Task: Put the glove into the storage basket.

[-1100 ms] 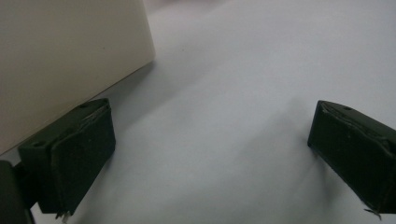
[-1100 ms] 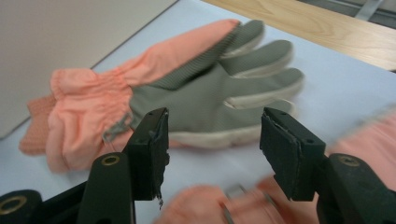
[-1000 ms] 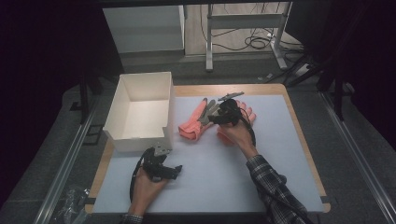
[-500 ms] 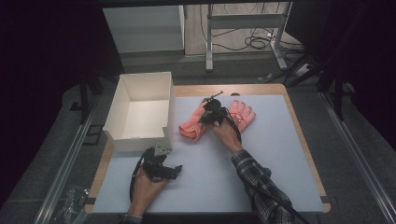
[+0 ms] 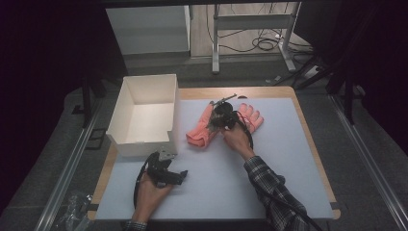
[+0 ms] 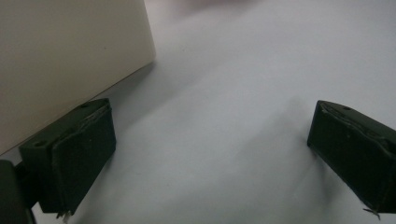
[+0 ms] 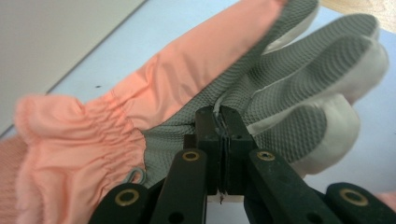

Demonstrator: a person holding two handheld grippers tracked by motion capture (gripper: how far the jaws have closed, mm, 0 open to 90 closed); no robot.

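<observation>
My right gripper (image 7: 223, 122) has just been closing, and its jaws now stand pinched together on a fold of the grey mesh palm of the salmon-pink padded glove with grey fingertips (image 7: 196, 79). That glove lies flat on the pale blue mat of the desk (image 5: 288, 159), just right of the open white cardboard box (image 5: 144, 113), with a second pink glove (image 5: 199, 132) bunched beside it, nearer the box. My left gripper (image 6: 210, 154) rests low on the mat with its jaws spread wide and nothing between them, close to the box wall. I judge the grasp made but the work barely started: the box looks empty, so lifting and carrying the glove over is still ahead.
</observation>
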